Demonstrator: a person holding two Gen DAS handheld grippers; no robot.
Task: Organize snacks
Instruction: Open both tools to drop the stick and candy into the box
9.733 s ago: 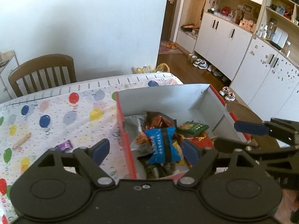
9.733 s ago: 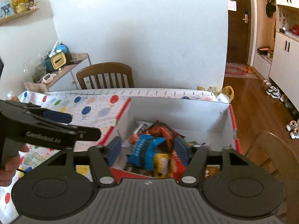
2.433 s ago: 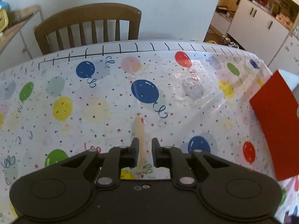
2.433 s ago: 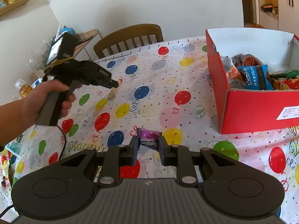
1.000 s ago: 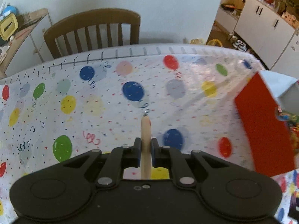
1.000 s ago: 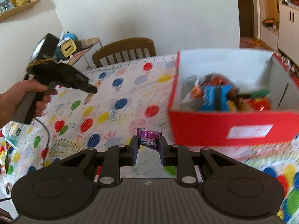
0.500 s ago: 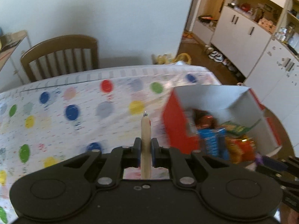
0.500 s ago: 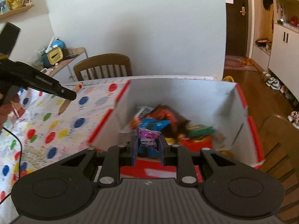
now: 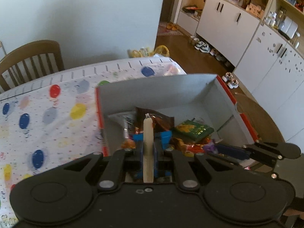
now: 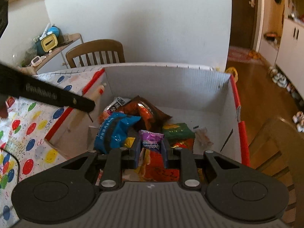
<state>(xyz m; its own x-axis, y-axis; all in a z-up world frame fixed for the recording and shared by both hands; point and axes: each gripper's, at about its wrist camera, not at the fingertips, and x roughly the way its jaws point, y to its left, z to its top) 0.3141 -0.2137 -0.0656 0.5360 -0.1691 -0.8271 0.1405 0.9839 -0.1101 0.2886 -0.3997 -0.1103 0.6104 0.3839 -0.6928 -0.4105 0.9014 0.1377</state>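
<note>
My left gripper (image 9: 148, 147) is shut on a pale sausage stick (image 9: 148, 133) and hangs over the red box (image 9: 227, 92), which holds several snack packs. From the right wrist view that same gripper (image 10: 89, 105) crosses the box's left wall, the sausage stick (image 10: 97, 93) jutting past it. My right gripper (image 10: 151, 148) is shut on a purple candy wrapper (image 10: 151, 139) above the packs, over a blue pack (image 10: 112, 131) and a green pack (image 10: 178, 132). In the left wrist view the right gripper (image 9: 211, 146) comes in from the right with the purple candy wrapper (image 9: 209, 146).
The box stands on a balloon-print tablecloth (image 9: 47, 114) near the table's far right corner. A wooden chair (image 10: 96, 54) stands behind the table by the white wall. White cabinets (image 9: 247, 30) and shoes line the floor to the right. A second chair (image 10: 275, 152) stands at the right.
Both grippers have swung from above the tablecloth to over the box, each still holding its snack. The box's contents now lie right under both pairs of fingers.
</note>
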